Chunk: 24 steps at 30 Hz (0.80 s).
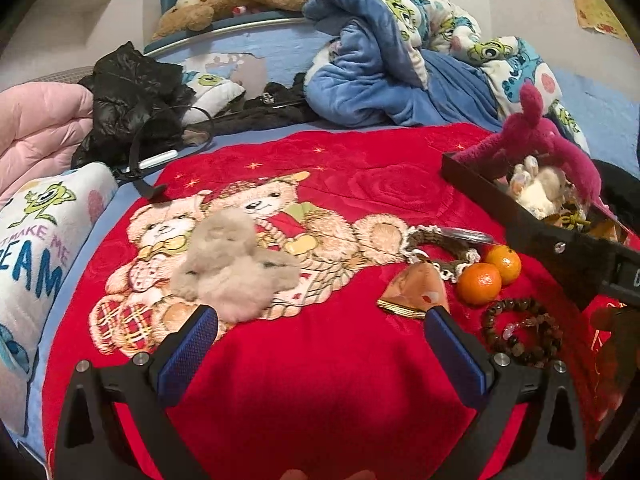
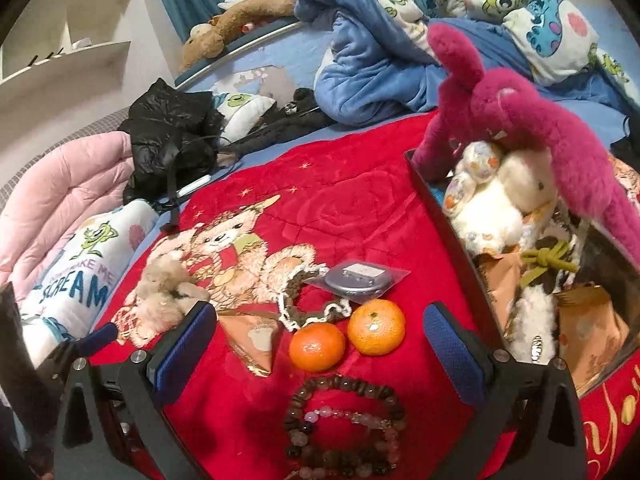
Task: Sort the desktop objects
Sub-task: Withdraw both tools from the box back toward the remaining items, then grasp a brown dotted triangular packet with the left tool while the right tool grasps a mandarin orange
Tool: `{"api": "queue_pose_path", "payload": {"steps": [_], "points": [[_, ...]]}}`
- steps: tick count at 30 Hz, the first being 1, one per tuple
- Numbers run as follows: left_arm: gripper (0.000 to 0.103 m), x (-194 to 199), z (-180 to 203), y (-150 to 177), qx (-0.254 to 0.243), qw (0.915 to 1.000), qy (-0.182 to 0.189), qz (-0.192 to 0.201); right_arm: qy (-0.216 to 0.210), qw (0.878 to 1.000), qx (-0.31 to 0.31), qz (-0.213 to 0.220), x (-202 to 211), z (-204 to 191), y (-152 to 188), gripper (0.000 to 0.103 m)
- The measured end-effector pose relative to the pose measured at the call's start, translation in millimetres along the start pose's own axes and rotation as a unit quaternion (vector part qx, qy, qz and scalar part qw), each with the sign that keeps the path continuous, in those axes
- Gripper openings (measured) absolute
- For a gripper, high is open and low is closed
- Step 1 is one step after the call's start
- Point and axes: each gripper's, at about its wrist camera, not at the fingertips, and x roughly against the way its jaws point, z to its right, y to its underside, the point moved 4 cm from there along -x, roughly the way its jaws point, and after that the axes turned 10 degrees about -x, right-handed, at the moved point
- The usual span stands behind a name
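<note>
On the red bear blanket (image 1: pixel 320 360) lie a beige fluffy toy (image 1: pixel 232 264), a triangular snack packet (image 1: pixel 416 288), two tangerines (image 1: pixel 490 276), a bead bracelet (image 1: pixel 520 332) and a crocheted band (image 1: pixel 436 246). My left gripper (image 1: pixel 320 344) is open and empty, just short of the toy and packet. My right gripper (image 2: pixel 320 340) is open and empty around the tangerines (image 2: pixel 348 334), above the bracelet (image 2: pixel 344 424). A bagged disc (image 2: pixel 356 276), the packet (image 2: pixel 252 336) and the toy (image 2: pixel 168 288) lie beyond. A black box (image 2: pixel 452 224) at right holds a magenta plush (image 2: pixel 520 120), a white plush (image 2: pixel 500 204) and packets.
A black jacket (image 1: pixel 136 96), pink quilt (image 1: pixel 40 128), monster pillow (image 1: pixel 36 248) and rumpled blue blanket (image 1: pixel 380 80) ring the red blanket. The box (image 1: pixel 552 240) shows at right in the left wrist view. A brown plush (image 1: pixel 240 0) lies on the far ledge.
</note>
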Motion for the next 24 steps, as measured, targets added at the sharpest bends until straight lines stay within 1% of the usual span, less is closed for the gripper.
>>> {"api": "queue_pose_path", "payload": {"steps": [2,5,8,11,13,15,19,22,24], "points": [[0.103,-4.5,5.1,-1.8,0.002,1.0000,0.005,-0.004,0.010,1.000,0.007,-0.009,-3.7,-2.2,0.3,0.103],[0.103,-15.2,14.3,-5.2,0.001,0.9996,0.023,-0.013,0.020,0.999,0.022,-0.026,-5.0,-8.8,-1.7,0.103],[0.103,-25.1,27.0,-8.4,-0.012,0.9992,0.030,-0.022,0.032,0.999,0.030,-0.025,-2.3,-9.9,-1.2,0.103],[0.103,-34.0,38.2,-13.4,-0.023,0.9989,0.030,-0.027,0.023,0.999,0.017,-0.030,-8.2,-5.5,1.4,0.103],[0.103,-40.9,41.4,-15.8,-0.027,0.9986,0.029,-0.034,0.024,0.999,0.020,-0.044,-17.6,-1.5,7.4,0.102],[0.103,-47.7,43.8,-16.8,-0.026,0.9983,0.030,-0.042,0.044,0.997,0.044,-0.043,-22.6,-2.2,10.5,0.102],[0.103,-58.3,44.5,-14.8,-0.024,0.9972,0.036,-0.060,0.030,0.997,0.055,-0.045,-23.2,-3.7,9.9,0.101],[0.103,-60.5,41.6,-13.6,-0.014,0.9970,0.040,-0.064,0.031,0.997,0.060,-0.045,-23.3,-3.6,11.3,0.101],[0.103,-62.3,39.8,-11.6,-0.008,0.9967,0.039,-0.070,0.023,0.997,0.061,-0.046,-22.2,-5.4,12.1,0.100]]}}
